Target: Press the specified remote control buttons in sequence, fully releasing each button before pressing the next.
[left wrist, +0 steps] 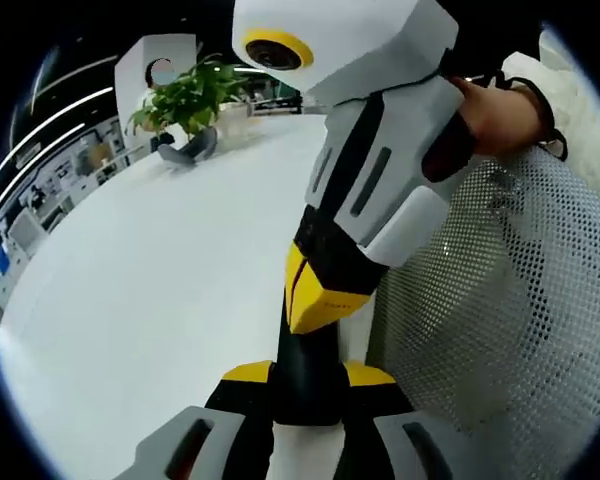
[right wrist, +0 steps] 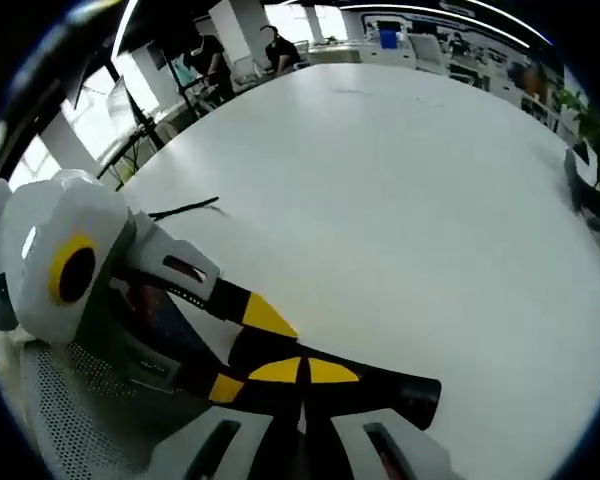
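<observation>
Black remote (left wrist: 305, 365) sits bottom centre, clamped by your left gripper (left wrist: 308, 372). Right gripper (left wrist: 325, 300) comes from above, closed tip touching remote; same remote (right wrist: 380, 385) lower centre right view. Press straight, lift fully clear, hold remote steady over white table (left wrist: 160, 270).

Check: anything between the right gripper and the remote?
Nothing visible. The right gripper, tips together, appears to sit directly on the black remote, which the left gripper clamps between its jaws. The white mesh is off to the side, not between them.
</observation>
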{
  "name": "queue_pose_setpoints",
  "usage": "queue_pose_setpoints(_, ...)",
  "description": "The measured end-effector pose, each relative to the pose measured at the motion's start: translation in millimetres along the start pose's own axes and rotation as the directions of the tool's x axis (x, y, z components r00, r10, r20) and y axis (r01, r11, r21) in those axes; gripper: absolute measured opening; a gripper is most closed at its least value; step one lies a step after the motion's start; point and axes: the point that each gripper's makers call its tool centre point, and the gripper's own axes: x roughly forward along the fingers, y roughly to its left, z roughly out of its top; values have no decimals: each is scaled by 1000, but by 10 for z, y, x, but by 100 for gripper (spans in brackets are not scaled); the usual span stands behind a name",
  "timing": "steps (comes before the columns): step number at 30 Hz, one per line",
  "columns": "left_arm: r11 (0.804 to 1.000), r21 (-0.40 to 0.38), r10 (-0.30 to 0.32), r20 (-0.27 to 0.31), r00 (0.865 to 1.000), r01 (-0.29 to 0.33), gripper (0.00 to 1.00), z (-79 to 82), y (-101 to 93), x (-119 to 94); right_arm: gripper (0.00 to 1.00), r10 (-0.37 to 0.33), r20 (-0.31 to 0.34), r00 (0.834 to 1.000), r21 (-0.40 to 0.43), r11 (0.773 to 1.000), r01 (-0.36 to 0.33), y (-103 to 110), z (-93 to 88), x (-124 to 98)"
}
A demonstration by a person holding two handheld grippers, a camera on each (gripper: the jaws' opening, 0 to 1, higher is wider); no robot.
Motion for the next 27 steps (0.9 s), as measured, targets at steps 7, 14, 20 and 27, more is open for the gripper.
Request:
queue_pose_setpoints(7,1000,13,-9,-36,999,10,24,-7,-1,3,5,-48,248,968,31,999,41,-157,353,-579)
queue_pose_setpoints(14,999,34,-24,-82,996,27,24,0,5,12,19,-103,412,905,127,990,55,-297,354,-1044)
queue_pose_setpoints(20,999,36,-32,-120,992,37,24,1,29,17,30,-123,455,882,104,991,84,-386,258,-1119)
queue_pose_setpoints(27,997,60,-39,-140,989,47,24,7,41,2,34,-156,525,837,27,986,167,-444,369,-1188)
